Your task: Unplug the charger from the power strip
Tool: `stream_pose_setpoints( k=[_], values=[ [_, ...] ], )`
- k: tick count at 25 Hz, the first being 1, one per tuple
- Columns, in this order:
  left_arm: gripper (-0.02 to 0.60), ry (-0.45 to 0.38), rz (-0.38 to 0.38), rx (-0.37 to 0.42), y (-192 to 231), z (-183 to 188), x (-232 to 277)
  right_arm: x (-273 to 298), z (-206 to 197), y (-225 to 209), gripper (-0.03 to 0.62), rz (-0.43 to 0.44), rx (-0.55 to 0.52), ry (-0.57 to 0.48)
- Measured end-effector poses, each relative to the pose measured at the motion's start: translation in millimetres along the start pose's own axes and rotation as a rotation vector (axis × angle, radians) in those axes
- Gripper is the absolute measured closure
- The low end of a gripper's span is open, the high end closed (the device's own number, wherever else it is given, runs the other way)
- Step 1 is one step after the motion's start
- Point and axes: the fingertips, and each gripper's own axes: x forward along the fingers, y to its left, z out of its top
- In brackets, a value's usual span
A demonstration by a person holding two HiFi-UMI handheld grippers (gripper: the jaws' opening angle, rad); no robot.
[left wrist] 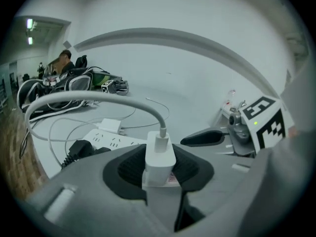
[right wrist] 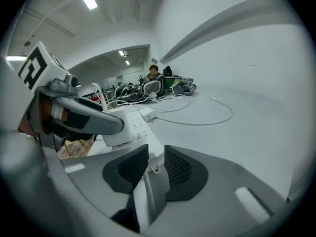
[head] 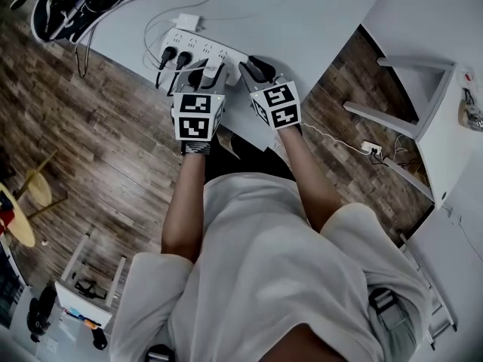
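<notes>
The white power strip (head: 198, 47) lies near the table's front edge (head: 249, 130). My left gripper (head: 205, 74) is shut on the white charger (left wrist: 159, 157), which stands upright between the pads. The charger's cable (left wrist: 98, 98) arcs up and left. Whether its prongs sit in the strip (left wrist: 111, 141) cannot be told. My right gripper (head: 256, 70) is at the strip's right end. In the right gripper view its jaws (right wrist: 150, 159) stand a little apart, with the strip's end (right wrist: 136, 125) and its white cord between the pads.
Two black plugs (head: 172, 57) sit in the strip's left sockets. A small white adapter (head: 186, 21) lies behind it. Black gear (head: 83, 2) is piled at the table's far left. A thin white cable (right wrist: 217, 117) loops across the table. The strip's cord drops to a floor socket (head: 370, 148).
</notes>
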Motion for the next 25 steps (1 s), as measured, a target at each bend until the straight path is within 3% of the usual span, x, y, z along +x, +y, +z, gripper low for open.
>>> stream_pose_setpoints(
  k=[2,6,9,11,15,16,21,25],
  values=[
    [0.437,-0.002,-0.006,-0.019,2,0,-1,0,0,0,0.490,-0.001,0.000,-0.005],
    [0.439,0.027,0.041,0.141,-6,0,0,-1,-1,0,0.490,-0.003,0.007,-0.013],
    [0.439,0.037,0.041,0.161,-8,1,2,0,0,-1,0.490,-0.005,0.002,-0.012],
    [0.439,0.031,0.036,0.128,-7,0,1,-1,0,-1,0.490,-0.007,0.000,-0.009],
    [0.439,-0.022,-0.005,-0.068,3,2,-5,-1,0,0,0.490,-0.008,-0.007,-0.009],
    [0.439,-0.030,-0.013,-0.085,4,3,-6,-2,-1,-1,0.490,-0.009,-0.009,-0.008],
    [0.439,-0.078,-0.034,-0.075,0,17,-20,-2,-1,-1,0.490,-0.015,-0.013,-0.004],
    [0.439,-0.100,-0.144,-0.109,-13,18,-33,-2,0,-1,0.490,-0.021,-0.005,-0.006]
  ],
)
